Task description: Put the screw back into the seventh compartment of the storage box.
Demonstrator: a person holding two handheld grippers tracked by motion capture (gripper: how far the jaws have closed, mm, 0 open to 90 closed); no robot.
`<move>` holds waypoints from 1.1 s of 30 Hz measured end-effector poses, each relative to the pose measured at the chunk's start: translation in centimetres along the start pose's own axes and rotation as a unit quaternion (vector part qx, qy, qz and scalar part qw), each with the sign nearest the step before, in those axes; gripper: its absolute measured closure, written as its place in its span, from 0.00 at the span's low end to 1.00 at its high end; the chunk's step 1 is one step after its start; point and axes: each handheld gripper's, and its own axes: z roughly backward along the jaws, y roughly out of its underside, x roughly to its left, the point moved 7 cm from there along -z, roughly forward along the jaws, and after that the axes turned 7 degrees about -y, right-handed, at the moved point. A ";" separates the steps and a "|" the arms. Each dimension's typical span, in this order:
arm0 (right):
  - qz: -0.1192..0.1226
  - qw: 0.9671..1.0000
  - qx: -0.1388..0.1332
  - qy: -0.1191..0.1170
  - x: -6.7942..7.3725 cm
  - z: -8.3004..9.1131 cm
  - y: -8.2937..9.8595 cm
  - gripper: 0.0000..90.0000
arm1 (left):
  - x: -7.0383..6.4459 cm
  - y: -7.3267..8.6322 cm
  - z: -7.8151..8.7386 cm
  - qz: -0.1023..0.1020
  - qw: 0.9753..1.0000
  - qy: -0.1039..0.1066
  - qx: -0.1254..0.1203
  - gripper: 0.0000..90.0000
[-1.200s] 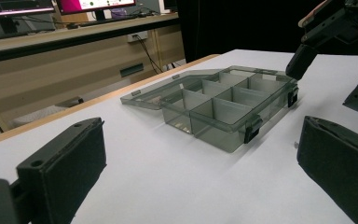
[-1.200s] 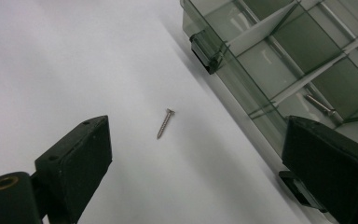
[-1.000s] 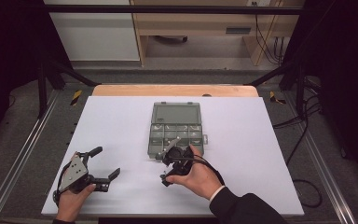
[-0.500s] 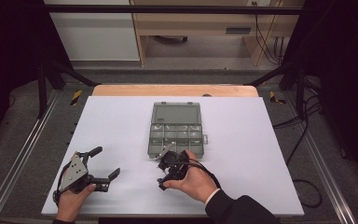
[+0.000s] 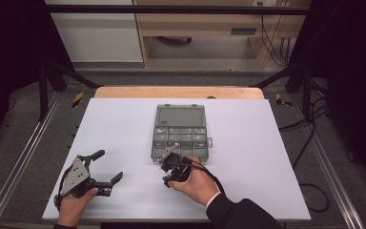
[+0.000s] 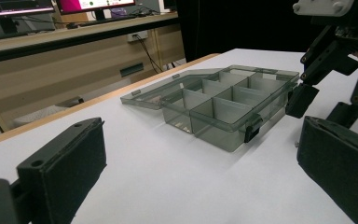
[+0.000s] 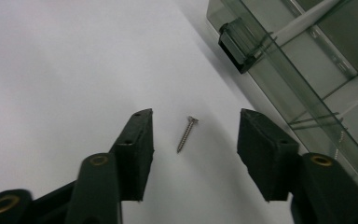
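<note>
- While the screw [image 7: 187, 134] lies on the bench [image 5: 124, 124] just beside the box [image 5: 179, 131], the right claw [image 7: 193, 149] straddles it, agape.
- Left claw [image 5: 106, 166], well apart from the box, gapes empty.

In the right gripper view, the smoky transparent plastic compartment box [image 7: 307, 60] is cut off by the right edge; contents inside the box are too blurred to tell.

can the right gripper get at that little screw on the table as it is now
Probably yes. The right gripper stands open with the screw lying flat on the bare table between its jaws, untouched. The plastic box sits close beside but not in the way.
</note>
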 end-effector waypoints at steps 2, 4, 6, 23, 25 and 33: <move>-0.014 1.000 0.001 -0.001 -0.1 -0.1 0.0 0.59 | 0.0 0.0 0.0 0.000 1.000 0.000 0.000 0.01; -0.014 1.000 0.000 -0.001 -0.4 -0.3 0.0 0.62 | 0.0 0.0 0.0 0.000 1.000 -0.001 0.000 0.01; -0.021 1.000 0.000 -0.001 -0.5 -0.4 0.0 0.64 | 0.0 0.0 0.0 0.000 1.000 0.000 0.000 0.01; -0.038 0.999 0.009 -0.019 -0.4 -1.5 0.2 0.82 | 0.0 0.0 0.0 0.000 1.000 0.000 0.000 0.01; -0.038 0.999 0.009 -0.019 -0.4 -1.6 0.2 0.82 | 0.0 0.0 0.0 0.000 1.000 0.000 0.001 0.01; -0.039 0.999 0.013 -0.018 -0.5 -1.7 0.3 0.88 | 0.0 0.0 0.0 -0.001 1.000 0.001 0.002 0.01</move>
